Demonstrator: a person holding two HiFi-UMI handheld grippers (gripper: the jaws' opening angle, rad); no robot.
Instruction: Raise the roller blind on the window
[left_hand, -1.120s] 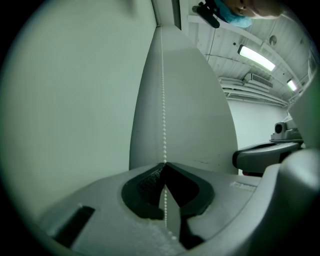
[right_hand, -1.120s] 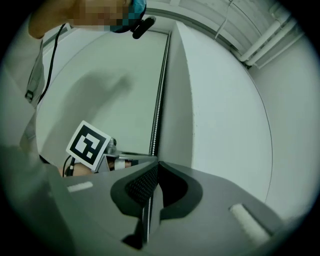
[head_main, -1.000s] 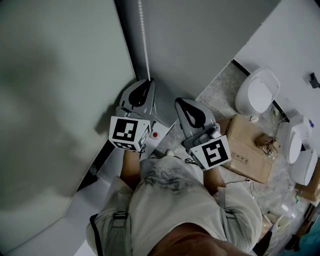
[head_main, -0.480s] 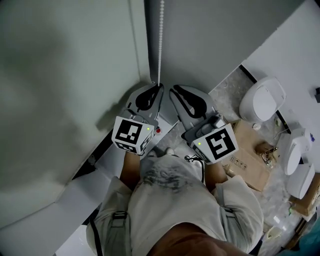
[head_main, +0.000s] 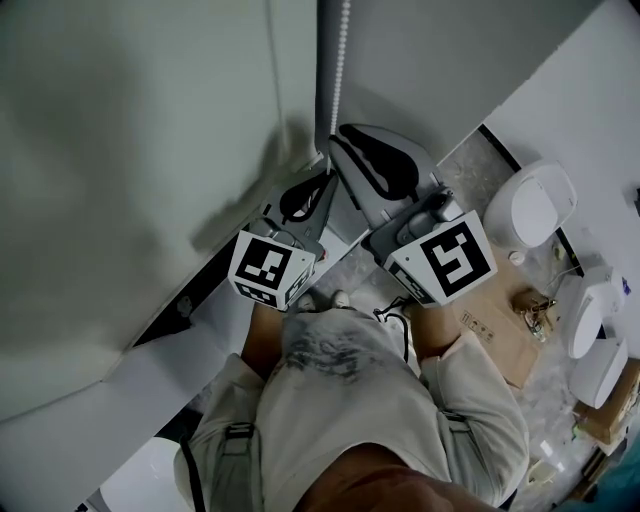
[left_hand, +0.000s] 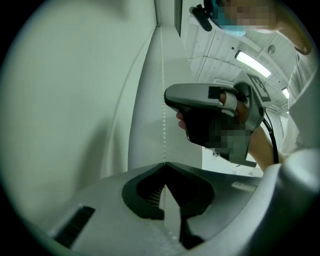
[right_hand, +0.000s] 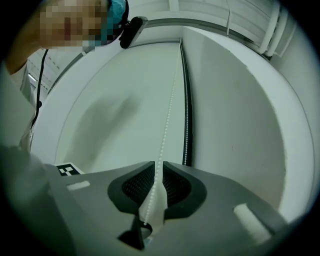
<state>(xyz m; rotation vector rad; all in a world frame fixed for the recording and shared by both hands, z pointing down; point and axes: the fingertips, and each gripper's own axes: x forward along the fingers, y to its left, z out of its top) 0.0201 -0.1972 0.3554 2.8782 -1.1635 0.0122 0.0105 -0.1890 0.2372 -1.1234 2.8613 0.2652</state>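
**Bead chain (head_main: 340, 60) threaded through both grippers**

In the head view the chain drops from 12 o'clock to the two grippers near centre. The left gripper (left_hand: 165, 164), at 7 o'clock from its partner, has its jaws pressed together on the chain. The right gripper (right_hand: 159, 164), higher up, holds its jaws narrowly apart, with the chain passing between them. A cardboard box (head_main: 505, 335) lies on the floor at 4 o'clock.

You'll find no word or number to read. The left cube (head_main: 268, 272) on your left tongs (head_main: 322, 180) and the right cube (head_main: 447, 262) on your right tongs (head_main: 337, 135) bear only black-and-white square markers. Print on the cardboard box (head_main: 505, 340) is too small.
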